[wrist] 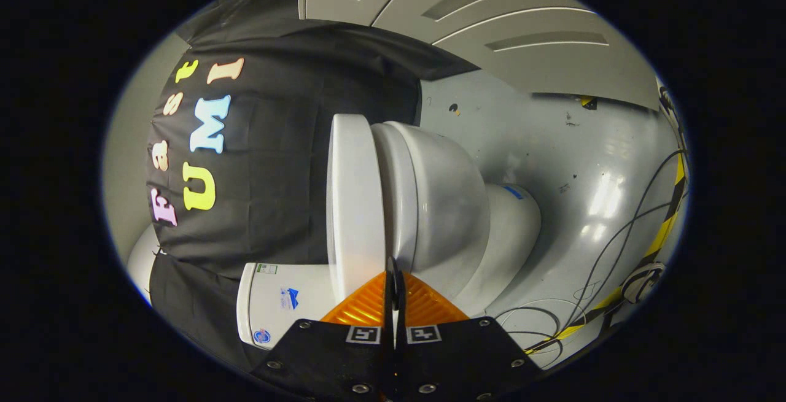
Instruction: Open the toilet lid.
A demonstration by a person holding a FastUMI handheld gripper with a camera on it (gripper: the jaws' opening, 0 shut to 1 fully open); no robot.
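between our orange ribbed fingers (367, 307), pressed nearly together at the gripper (393, 276), we see only a thin slit. just ahead, touching the tips, stands the white plastic toilet lid (353, 205), closed against the white ceramic bowl (442, 205); beyond, grey floor (583, 162).

The white toilet lid (355, 205) is lying shut, flat against the seat and bowl (439, 199), so lid and bowl are showing as one closed, glossy white body seen edge-on in a view rolled on its side. The lid's rim is meeting the tips of the orange fingers (368, 304), which are pressed together with only a thin slit between them.
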